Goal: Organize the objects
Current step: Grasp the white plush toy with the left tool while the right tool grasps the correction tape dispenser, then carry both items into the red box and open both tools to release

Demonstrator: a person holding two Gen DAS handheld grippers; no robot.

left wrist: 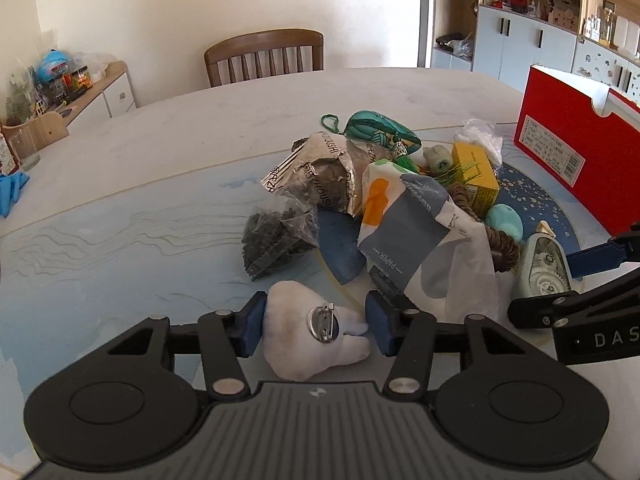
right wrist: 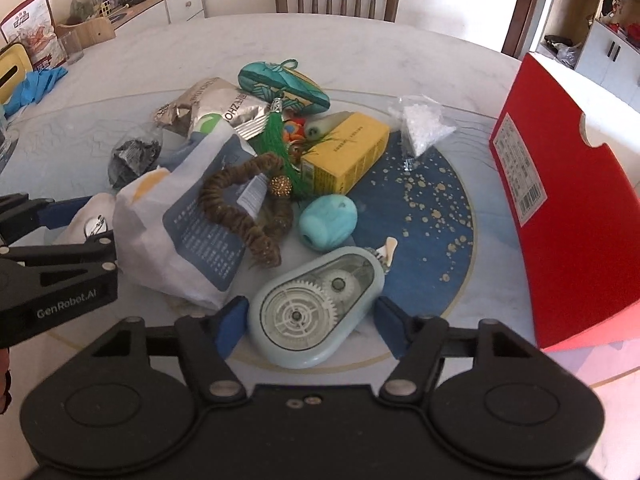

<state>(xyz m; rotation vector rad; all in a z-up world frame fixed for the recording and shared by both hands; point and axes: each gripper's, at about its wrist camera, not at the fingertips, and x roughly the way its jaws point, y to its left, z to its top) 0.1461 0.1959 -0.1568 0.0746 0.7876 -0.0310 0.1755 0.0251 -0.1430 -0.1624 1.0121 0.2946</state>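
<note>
In the lower centre of the left wrist view, the white plush brooch (left wrist: pixel 316 334) is seen on the table (left wrist: pixel 120 240) between the parted left tongs (left wrist: pixel 314 330). In the right wrist view, the correction tape dispenser (right wrist: pixel 316 308) lies between the parted right tongs (right wrist: pixel 310 328), its long axis running toward the upper right, where the red box (right wrist: pixel 568 200) stands.

Right gripper (right wrist: pixel 308 320): jaws spread wide, straddling the pale blue correction tape dispenser (right wrist: pixel 316 308), pads not visibly touching it. Dispenser lies flat on the round blue mat (right wrist: pixel 432 216). Just beyond it: teal sponge (right wrist: pixel 328 221), brown braided ring (right wrist: pixel 244 208) on a white paper bag (right wrist: pixel 180 240), yellow box (right wrist: pixel 346 152). Red box (right wrist: pixel 568 216) stands at right. Left gripper (right wrist: pixel 60 240) enters at left edge.
</note>
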